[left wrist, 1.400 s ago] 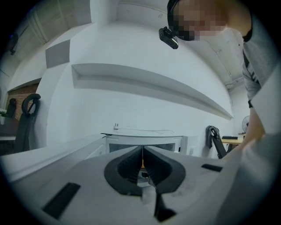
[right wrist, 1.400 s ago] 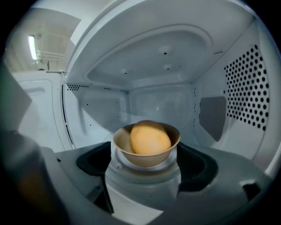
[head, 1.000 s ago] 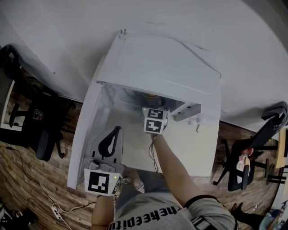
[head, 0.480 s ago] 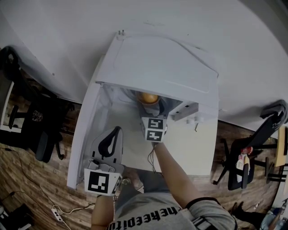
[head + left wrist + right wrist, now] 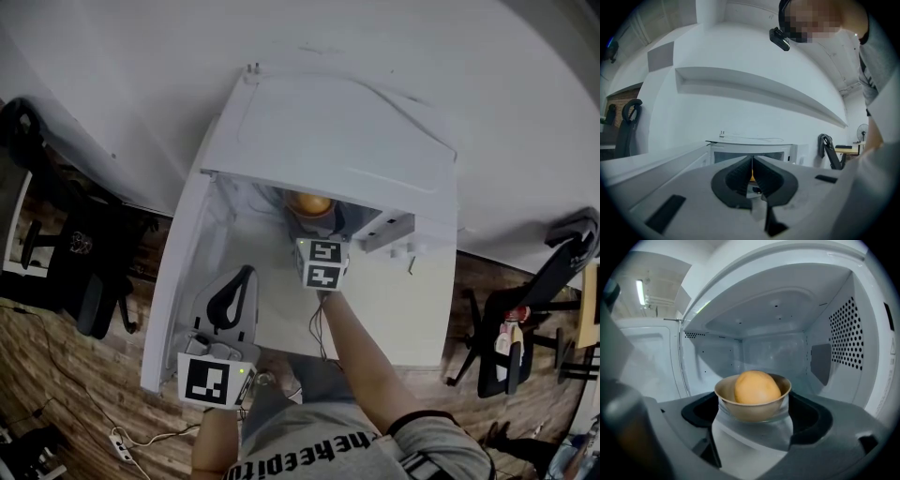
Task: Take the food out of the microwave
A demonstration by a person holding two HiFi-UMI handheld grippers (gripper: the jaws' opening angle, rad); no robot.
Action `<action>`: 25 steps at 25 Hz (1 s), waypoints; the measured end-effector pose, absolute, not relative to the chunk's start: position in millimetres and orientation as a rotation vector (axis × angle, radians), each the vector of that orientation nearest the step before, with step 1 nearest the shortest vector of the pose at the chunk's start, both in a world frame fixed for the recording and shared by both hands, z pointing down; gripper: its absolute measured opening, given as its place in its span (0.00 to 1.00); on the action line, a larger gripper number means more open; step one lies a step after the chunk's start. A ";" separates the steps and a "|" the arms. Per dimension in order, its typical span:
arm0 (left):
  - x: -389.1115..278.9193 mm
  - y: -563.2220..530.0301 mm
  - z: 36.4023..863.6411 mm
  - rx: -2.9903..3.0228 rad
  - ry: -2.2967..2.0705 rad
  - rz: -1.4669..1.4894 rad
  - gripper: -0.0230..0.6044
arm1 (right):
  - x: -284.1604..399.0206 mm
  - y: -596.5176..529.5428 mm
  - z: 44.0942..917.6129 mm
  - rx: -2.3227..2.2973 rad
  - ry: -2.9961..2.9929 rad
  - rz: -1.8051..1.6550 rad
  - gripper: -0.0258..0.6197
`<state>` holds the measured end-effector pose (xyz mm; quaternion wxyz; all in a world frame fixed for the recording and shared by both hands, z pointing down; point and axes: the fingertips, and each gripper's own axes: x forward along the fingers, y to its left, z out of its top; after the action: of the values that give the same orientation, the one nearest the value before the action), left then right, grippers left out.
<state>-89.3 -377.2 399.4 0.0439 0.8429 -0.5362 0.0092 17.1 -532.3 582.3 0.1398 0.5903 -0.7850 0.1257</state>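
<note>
A white microwave (image 5: 337,131) stands open on a white table. Just inside its mouth sits a tan bowl (image 5: 309,204) (image 5: 752,406) with a round orange food item (image 5: 757,386) in it. My right gripper (image 5: 313,223) (image 5: 752,420) reaches into the opening, and its jaws are opening with the bowl between the fingertips. I cannot see the pads pressing on the bowl. My left gripper (image 5: 244,274) (image 5: 752,163) hovers level in front of the microwave's left side, jaws shut and empty.
The microwave door (image 5: 176,272) hangs open at the left, close to my left gripper. The cavity's right wall (image 5: 843,333) is perforated. The white table (image 5: 398,319) ends near the person's body. Office chairs stand on the wooden floor at left (image 5: 84,281) and right (image 5: 506,337).
My right gripper drew back from deeper inside the microwave, and the bowl with the orange food came into sight at the opening. The left gripper stayed still.
</note>
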 end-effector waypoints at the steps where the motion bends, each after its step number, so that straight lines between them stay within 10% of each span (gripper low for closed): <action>1: -89.4 -377.3 399.2 2.576 -1.641 0.029 0.05 | 16.1 -534.1 581.2 1.707 -2.269 0.361 0.74; 25: -82.0 -353.6 386.5 2.628 -1.602 0.011 0.05 | 10.9 -473.6 536.2 1.654 -2.493 0.302 0.70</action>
<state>-82.0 -353.6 386.5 0.0320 0.8534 -0.5202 0.0036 10.9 -473.6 536.2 0.0671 0.5488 -0.8272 0.1002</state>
